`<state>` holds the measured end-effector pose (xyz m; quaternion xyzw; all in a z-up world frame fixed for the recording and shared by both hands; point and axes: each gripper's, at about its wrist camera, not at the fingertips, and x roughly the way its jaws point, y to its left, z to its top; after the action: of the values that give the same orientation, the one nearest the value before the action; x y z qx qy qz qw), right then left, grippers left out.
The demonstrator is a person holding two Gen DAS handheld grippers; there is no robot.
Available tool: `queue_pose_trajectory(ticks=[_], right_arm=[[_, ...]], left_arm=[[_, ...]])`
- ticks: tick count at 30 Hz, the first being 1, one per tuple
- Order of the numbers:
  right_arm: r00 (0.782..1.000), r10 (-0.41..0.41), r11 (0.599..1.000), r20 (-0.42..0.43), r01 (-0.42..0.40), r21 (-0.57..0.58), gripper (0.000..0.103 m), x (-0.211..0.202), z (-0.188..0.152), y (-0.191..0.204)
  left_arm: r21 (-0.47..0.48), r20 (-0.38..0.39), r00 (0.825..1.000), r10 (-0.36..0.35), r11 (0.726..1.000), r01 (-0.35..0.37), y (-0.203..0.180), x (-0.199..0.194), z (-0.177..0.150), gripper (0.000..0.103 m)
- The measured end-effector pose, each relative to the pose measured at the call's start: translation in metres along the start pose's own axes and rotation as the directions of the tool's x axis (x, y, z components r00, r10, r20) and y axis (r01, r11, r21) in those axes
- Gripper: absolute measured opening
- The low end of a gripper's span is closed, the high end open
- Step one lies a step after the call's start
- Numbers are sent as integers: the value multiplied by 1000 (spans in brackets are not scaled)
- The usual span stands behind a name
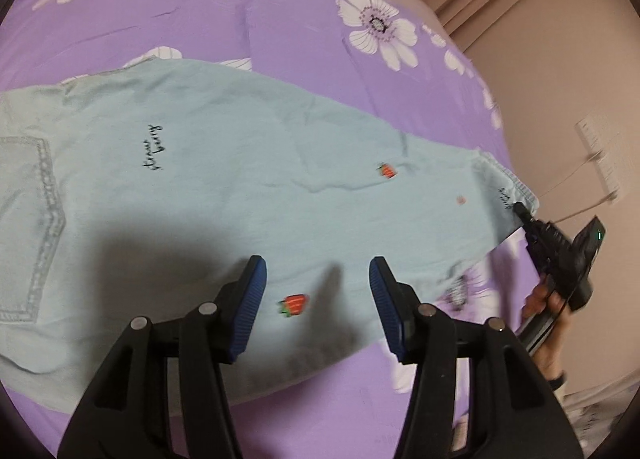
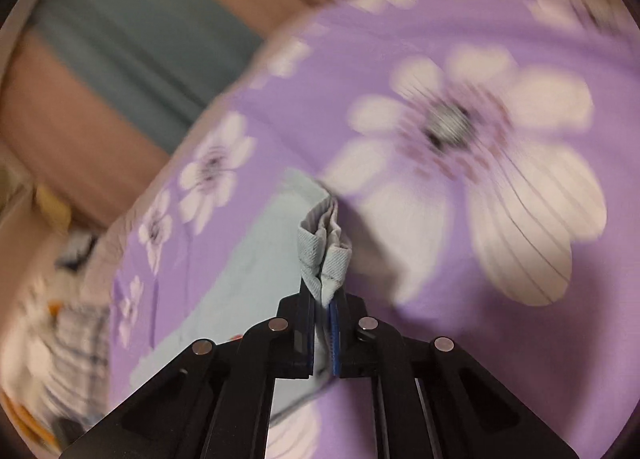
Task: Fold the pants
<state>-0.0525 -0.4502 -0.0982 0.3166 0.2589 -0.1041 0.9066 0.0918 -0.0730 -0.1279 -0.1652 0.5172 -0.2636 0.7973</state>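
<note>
Pale blue pants with strawberry embroidery lie flat on a purple flowered bed sheet, waist and back pocket at left, leg cuff at right. My left gripper is open and hovers just above the leg near its lower edge, over a strawberry. My right gripper shows at the far right, shut on the cuff. In the right wrist view my right gripper is shut on the bunched cuff of the pants, which trail off to the left.
The bed edge runs down the right side, with a beige wall beyond. The right wrist view is blurred; a checked cloth and clutter lie beside the bed at lower left.
</note>
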Motion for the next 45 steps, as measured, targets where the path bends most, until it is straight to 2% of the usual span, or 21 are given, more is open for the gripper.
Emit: queue_pose_trajectory(ticks=[3,5,6,7,11,14,17,18,19,20,21,23,28,31,35,37,39,40,42,44,45], right_arm=[[999,25,979,37,-17,-203,8,-14,-12,54],[998,41,946,43,-25,-322,8,-16,-26,89],[998,47,929,41,-29,-369,8,-16,-33,103],[998,53,908,38,-32,-417,8,-17,-41,116],[996,84,820,15,-61,-569,8,-8,-77,162],[993,104,766,-48,-110,-634,8,8,-103,184],[991,83,718,-106,-133,-683,8,21,-129,195],[990,78,704,-120,-140,-696,8,24,-136,197],[988,77,686,-134,-150,-712,8,27,-143,199],[987,78,673,-140,-156,-723,8,26,-147,200],[987,78,659,-142,-158,-736,8,26,-150,201],[988,71,630,-141,-154,-761,8,27,-154,206],[985,90,574,-147,-172,-801,8,24,-166,226],[980,117,538,-164,-201,-819,8,21,-178,244],[969,131,495,-211,-248,-833,8,29,-198,263],[958,119,483,-260,-284,-828,8,39,-209,266],[941,73,491,-330,-322,-810,12,53,-217,266],[936,61,502,-345,-328,-800,18,57,-218,265],[927,63,529,-371,-346,-775,20,60,-214,262],[913,91,568,-399,-376,-732,32,55,-200,257],[904,113,589,-412,-395,-705,37,51,-191,253]], left_arm=[[-41,25,995,-96,994,97,-7,-7,5,63],[-70,64,984,-168,983,173,-13,-13,9,78],[-86,78,977,-200,975,207,-16,-14,11,80],[-104,87,967,-240,963,248,-19,-14,14,81],[-120,76,950,-302,943,309,-30,-1,24,81],[-176,54,923,-381,906,385,-29,18,26,81],[-247,33,914,-405,883,400,-20,39,24,79],[-267,22,915,-403,880,393,-17,45,23,78],[-285,12,917,-398,878,384,-13,52,23,67],[-296,-1,919,-393,878,375,-9,57,24,40],[-307,-14,921,-389,878,367,-6,60,25,27],[-314,-3,918,-397,872,376,-2,57,27,16],[-184,81,950,-300,933,311,1,13,33,17],[-133,124,963,-239,958,255,8,-7,34,17],[-126,126,983,-137,980,153,31,-15,25,17],[-152,109,993,-42,987,59,49,-9,20,17],[-195,88,996,6,981,12,69,-5,14,19],[-218,89,996,-12,975,32,77,-8,13,19],[-236,102,995,-19,971,43,83,-15,13,20],[-217,126,992,2,976,26,82,-27,16,33],[-213,139,990,-1,977,31,80,-32,16,35]])
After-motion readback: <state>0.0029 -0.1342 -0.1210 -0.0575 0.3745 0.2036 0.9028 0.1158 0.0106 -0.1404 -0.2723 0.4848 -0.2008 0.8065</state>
